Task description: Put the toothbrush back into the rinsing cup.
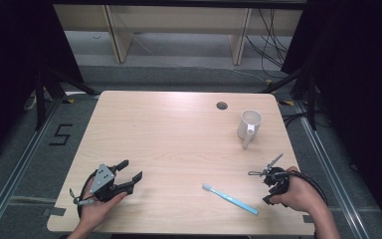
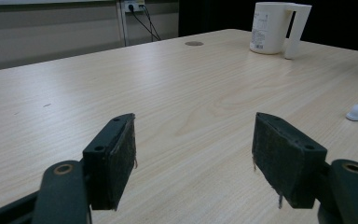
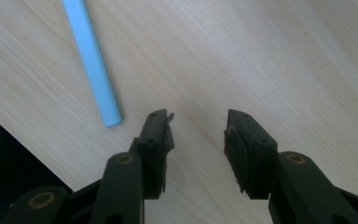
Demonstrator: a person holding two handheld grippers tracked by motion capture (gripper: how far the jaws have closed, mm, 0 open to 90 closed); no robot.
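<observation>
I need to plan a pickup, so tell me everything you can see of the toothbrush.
The toothbrush has a light blue, finely ribbed handle that looks like plastic, and a white head. It lies flat on the table, slanted, with its head toward the middle and its handle end toward the near right edge. Nothing touches it but the table. The right gripper points down beside its handle end, jaws open and empty. The bristles are too small to make out.

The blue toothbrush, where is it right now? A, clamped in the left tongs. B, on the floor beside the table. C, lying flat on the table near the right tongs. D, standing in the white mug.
C: the blue toothbrush lies flat on the table, just left of the right tongs, whose open jaws hold nothing; the white mug stands farther back.
</observation>
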